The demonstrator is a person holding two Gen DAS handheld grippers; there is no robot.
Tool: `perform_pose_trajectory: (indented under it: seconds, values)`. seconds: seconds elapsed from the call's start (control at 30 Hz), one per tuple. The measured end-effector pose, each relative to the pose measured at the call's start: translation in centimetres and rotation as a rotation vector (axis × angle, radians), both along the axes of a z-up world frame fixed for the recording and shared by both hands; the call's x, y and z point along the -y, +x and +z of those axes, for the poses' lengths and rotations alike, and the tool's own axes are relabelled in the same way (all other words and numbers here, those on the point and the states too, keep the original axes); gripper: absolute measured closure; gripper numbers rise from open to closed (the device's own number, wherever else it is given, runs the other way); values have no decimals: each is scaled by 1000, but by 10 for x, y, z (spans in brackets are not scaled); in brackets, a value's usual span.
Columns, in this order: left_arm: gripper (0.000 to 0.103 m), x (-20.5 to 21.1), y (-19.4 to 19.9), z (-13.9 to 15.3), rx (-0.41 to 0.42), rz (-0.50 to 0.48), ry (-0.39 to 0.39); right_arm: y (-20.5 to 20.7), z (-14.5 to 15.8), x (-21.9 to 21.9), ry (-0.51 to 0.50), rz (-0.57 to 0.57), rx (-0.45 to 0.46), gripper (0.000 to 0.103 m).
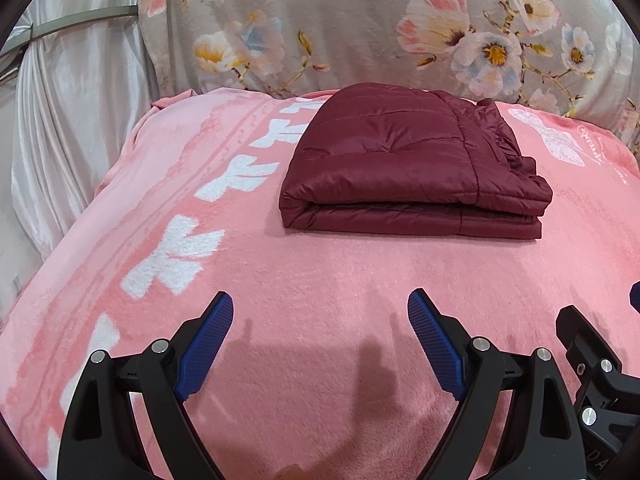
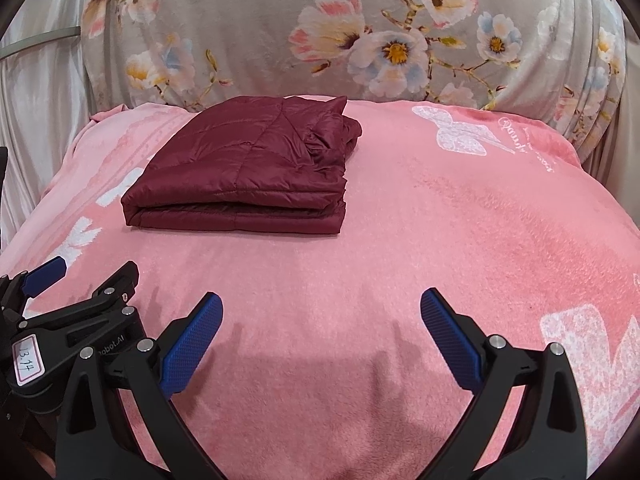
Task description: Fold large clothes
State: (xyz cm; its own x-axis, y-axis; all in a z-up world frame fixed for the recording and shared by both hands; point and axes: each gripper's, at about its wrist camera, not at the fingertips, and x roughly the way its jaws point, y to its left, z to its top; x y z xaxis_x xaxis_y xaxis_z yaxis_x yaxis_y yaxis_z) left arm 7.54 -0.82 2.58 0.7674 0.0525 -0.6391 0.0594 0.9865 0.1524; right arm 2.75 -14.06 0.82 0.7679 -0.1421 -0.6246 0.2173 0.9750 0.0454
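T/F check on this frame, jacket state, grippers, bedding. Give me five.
1. The maroon jacket lies folded into a compact stack on the pink blanket. True.
2. The left gripper is clamped on the jacket. False: its jaws stand open over bare blanket, short of the jacket.
3. The right gripper is open and holds nothing. True.
4. The jacket is spread out flat with both sleeves extended. False: it is folded in layers, with a bunched edge on its right side.
5. A floral grey cover lies behind the pink blanket. True.
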Motion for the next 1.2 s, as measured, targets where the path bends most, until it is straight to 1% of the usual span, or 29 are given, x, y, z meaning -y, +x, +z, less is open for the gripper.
perform_pose_trajectory:
  seconds: [1.2]
  values:
    - [16, 0, 0, 0, 0, 2, 1, -2, 0, 1, -6, 2, 3, 6]
